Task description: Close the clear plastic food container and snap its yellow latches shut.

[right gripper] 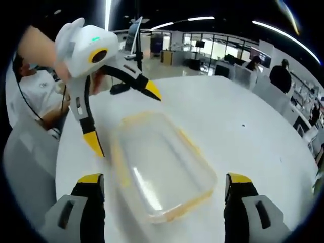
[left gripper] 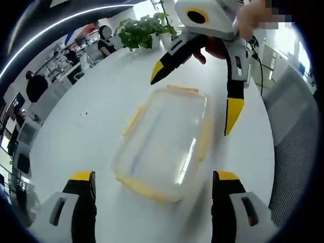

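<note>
A clear plastic food container (left gripper: 162, 142) lies on the white table (left gripper: 91, 116), blurred, with its lid resting on it as far as I can tell. Yellow latches (left gripper: 132, 121) stick out from its sides and ends. In the left gripper view my left gripper (left gripper: 153, 177) is open, its yellow-tipped jaws straddling the near end without touching. My right gripper (left gripper: 195, 96) hovers open over the far end. The right gripper view has the container (right gripper: 162, 167) from the other end, between the open jaws of my right gripper (right gripper: 164, 179), with the left gripper (right gripper: 124, 117) open beyond it.
A potted plant (left gripper: 144, 30) stands at the far side of the table. A grey chair (left gripper: 298, 152) sits by the table's edge. A seated person in a white shirt (right gripper: 35, 96) is close to the table. Desks and people fill the office behind.
</note>
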The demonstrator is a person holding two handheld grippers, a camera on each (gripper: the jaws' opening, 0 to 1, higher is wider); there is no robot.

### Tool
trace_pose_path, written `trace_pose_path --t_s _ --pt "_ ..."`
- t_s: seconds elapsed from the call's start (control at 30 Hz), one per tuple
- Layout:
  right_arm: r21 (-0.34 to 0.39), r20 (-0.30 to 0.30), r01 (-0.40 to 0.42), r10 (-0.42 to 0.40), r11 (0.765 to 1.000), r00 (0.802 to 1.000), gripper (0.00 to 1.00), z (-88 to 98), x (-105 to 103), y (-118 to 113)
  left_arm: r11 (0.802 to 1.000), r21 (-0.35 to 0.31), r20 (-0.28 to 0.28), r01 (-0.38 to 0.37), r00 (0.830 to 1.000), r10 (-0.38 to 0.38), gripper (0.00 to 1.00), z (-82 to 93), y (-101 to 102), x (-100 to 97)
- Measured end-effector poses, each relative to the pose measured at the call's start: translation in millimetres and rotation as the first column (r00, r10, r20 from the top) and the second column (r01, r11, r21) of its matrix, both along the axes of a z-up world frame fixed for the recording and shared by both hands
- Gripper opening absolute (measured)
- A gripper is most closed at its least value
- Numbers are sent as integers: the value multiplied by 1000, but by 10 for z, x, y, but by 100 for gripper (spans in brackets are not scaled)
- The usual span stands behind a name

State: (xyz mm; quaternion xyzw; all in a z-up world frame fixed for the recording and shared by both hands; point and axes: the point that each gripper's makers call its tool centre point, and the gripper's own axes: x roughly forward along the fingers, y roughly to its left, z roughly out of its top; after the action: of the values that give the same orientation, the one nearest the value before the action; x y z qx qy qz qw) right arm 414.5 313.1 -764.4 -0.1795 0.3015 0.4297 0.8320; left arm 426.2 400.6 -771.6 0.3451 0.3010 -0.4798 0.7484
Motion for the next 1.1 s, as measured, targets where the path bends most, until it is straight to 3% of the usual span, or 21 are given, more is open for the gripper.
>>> trace_pose_path --t_s 0.3,0.37,0.77,1.1 --pt "58 15 71 -72 996 997 100 65 -4 -32 989 -86 -26 -120 993 118 96 31 66 -37" --pt "57 20 74 -75 996 997 100 68 -9 -41 988 -92 -9 -121 993 120 96 50 63 -32" --pt "108 21 127 -130 986 991 100 109 9 -35 966 -163 -64 -202 979 194 95 58 77 -48" --pt "136 33 160 -166 978 986 99 147 -1 -48 952 -200 -56 -232 973 225 95 104 109 -30"
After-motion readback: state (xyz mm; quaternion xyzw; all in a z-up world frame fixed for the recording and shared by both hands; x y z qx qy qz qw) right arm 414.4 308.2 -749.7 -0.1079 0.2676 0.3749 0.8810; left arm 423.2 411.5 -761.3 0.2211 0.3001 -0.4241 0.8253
